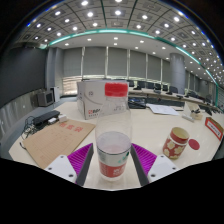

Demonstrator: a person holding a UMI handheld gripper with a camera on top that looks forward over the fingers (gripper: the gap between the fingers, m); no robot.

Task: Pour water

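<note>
- My fingers (113,158) hold a clear plastic cup (113,150) upright between the purple pads (80,158), pinched from both sides above a pale table (60,170).
- The cup's long axis stands vertical; a pale band fills its lower part, which I judge to be water, though I cannot be sure.
- A red patterned mug (177,142) waits at two o'clock from the cup, just beyond my right finger and apart from it; its inside is hidden.
- I judge the pour calls for a swing toward two o'clock, then a tilt over the mug's rim.
- A brown cardboard sheet (58,140) lies at ten o'clock; a white box (105,98) stands at twelve.
</note>
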